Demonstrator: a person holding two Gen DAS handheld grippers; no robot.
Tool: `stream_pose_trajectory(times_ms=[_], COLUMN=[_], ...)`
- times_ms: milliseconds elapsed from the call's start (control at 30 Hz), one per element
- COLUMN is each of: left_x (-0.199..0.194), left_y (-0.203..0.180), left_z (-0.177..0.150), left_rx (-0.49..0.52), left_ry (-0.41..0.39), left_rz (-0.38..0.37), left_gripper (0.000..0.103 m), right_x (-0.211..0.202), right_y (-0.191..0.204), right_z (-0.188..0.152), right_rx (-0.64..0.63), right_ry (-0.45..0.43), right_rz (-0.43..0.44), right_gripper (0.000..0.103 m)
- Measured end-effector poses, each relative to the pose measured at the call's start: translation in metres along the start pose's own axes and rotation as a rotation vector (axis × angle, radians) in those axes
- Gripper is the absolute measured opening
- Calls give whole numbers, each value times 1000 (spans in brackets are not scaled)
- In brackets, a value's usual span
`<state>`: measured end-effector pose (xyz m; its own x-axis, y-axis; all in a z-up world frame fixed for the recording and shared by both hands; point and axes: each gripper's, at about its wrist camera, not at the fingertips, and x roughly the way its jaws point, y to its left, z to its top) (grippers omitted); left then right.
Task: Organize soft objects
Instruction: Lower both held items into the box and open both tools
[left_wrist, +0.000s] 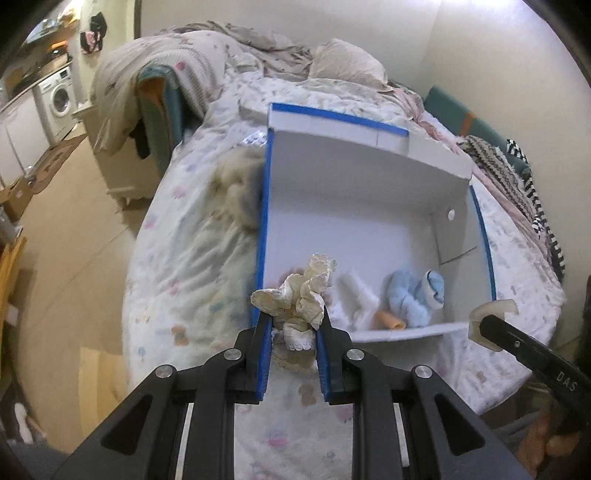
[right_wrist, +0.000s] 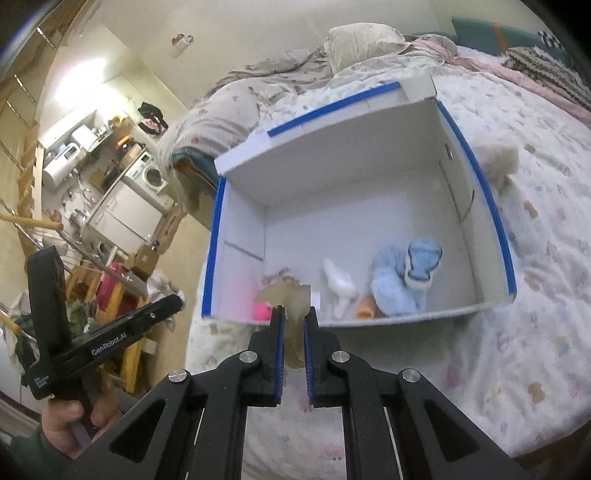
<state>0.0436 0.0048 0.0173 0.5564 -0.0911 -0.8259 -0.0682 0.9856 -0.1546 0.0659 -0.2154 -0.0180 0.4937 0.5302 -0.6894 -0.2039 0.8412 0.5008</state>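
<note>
Cream sock sits pinched in our left gripper; we carry it over the box rim at lower centre before releasing, while our right gripper clamps a translucent beige sock.

Our right tongs grip a pale, translucent soft piece between their blue pads, just at the near wall of the white box with blue-taped rims. The box sits on the bed. Inside, along the near wall, we see a pink object, a white cloth, an orange piece and a light blue fluffy bundle. At the left, our other hand holds the left tool.
</note>
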Motion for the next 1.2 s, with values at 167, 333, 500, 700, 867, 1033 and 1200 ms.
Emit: stream_pose_trajectory(times_ms=[167,333,500,700,867,1033,1200], left_x=[7,26,66,113,126,132,134], left_y=[-12,-34,-49,-56,-55,-45,-43], left_z=[28,45,38,26,25,28,25], left_rx=[22,90,156,131,130,86,71], left_ry=[-11,-14,2,92,115,138,151], left_rz=[-27,-12,19,18,30,27,12], left_gripper=[19,19,19,19,19,20,20], right_x=[7,30,65,101,113,123,125], right_y=[-1,-9,-34,-44,-46,-52,-54], right_z=[25,44,37,31,35,31,27], right_rx=[-26,-46,27,39,39,65,57], right_ry=[2,7,42,126,151,198,211], right_rz=[-15,-59,-90,-131,-133,-140,-153], right_gripper=[11,11,11,11,11,12,12])
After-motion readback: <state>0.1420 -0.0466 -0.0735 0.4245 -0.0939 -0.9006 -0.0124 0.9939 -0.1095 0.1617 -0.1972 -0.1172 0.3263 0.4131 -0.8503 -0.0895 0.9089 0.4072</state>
